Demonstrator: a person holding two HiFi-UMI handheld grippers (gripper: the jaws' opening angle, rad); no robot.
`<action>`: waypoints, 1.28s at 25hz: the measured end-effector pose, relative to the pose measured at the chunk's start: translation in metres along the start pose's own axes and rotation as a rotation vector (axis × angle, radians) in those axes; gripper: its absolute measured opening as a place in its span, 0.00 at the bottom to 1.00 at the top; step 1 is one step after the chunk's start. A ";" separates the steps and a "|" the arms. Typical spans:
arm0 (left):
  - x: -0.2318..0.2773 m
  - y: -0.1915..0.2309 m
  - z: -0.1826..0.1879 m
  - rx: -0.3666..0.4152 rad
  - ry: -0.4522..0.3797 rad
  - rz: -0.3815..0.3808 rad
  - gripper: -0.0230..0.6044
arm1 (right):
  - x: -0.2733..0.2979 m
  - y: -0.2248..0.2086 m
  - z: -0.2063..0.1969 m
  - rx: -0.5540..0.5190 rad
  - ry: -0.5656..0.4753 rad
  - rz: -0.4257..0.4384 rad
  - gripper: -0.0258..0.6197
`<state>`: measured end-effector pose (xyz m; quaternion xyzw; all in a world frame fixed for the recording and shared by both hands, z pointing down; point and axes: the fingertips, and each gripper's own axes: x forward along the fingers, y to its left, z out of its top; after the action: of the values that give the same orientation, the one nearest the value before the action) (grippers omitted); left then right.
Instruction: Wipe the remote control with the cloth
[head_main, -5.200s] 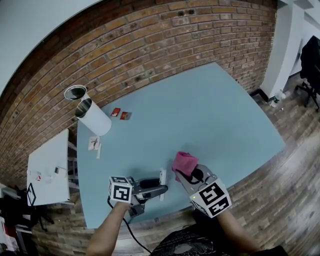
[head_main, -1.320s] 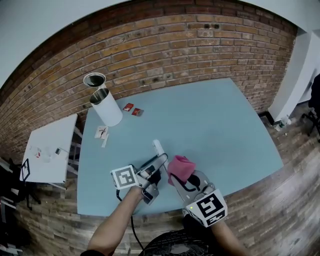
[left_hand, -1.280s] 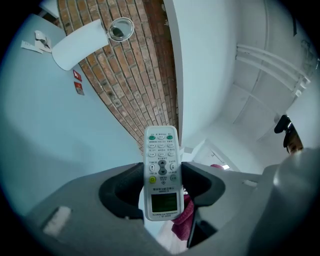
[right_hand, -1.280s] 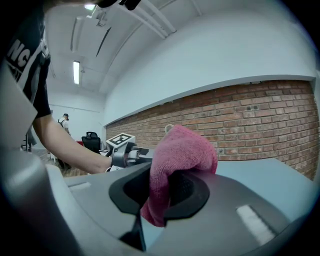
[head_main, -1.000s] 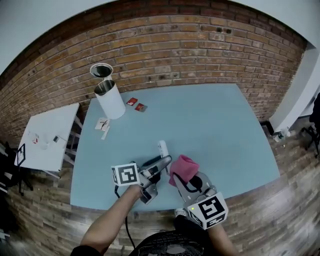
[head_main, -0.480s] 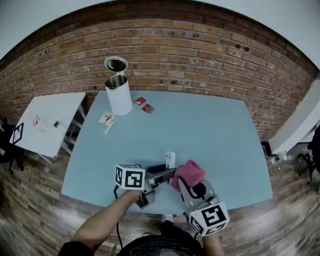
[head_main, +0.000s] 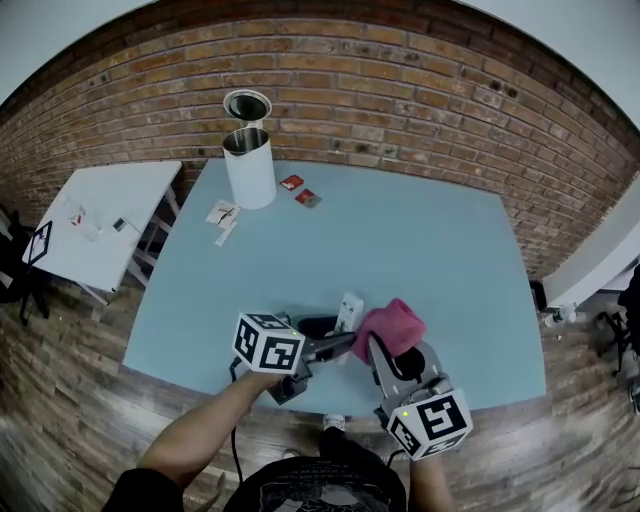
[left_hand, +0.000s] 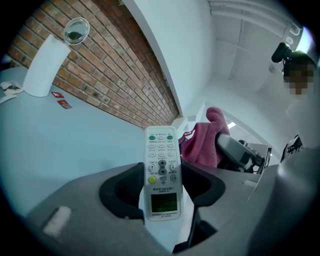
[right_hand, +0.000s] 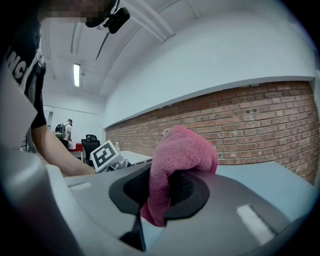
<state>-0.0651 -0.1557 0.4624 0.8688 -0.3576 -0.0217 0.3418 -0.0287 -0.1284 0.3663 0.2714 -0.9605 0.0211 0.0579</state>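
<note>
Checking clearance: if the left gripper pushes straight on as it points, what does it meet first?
Probably the cloth in the right gripper: the left gripper, shut on the remote, points at it in the head view. Depth between them is unclear.

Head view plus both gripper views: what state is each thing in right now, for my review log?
Remote control: gripped by its lower end, button face showing.
Cloth: bunched up, beside the remote control; contact unclear.
Left tool: shut on the remote control.
Right tool: shut on the cloth.
White bin: upright on the table, lid up.
Red packets: lying flat.
</note>
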 end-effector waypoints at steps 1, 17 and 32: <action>0.000 -0.001 -0.003 0.020 0.013 0.007 0.42 | 0.000 0.000 -0.001 0.002 0.000 0.000 0.14; -0.001 -0.006 -0.036 0.344 0.205 0.112 0.42 | -0.013 -0.017 -0.007 0.033 0.001 -0.064 0.14; -0.002 -0.017 -0.046 0.687 0.304 0.146 0.42 | -0.015 -0.033 0.004 0.037 -0.019 -0.090 0.14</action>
<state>-0.0436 -0.1190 0.4867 0.8983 -0.3502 0.2530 0.0804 0.0011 -0.1490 0.3607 0.3156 -0.9472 0.0336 0.0449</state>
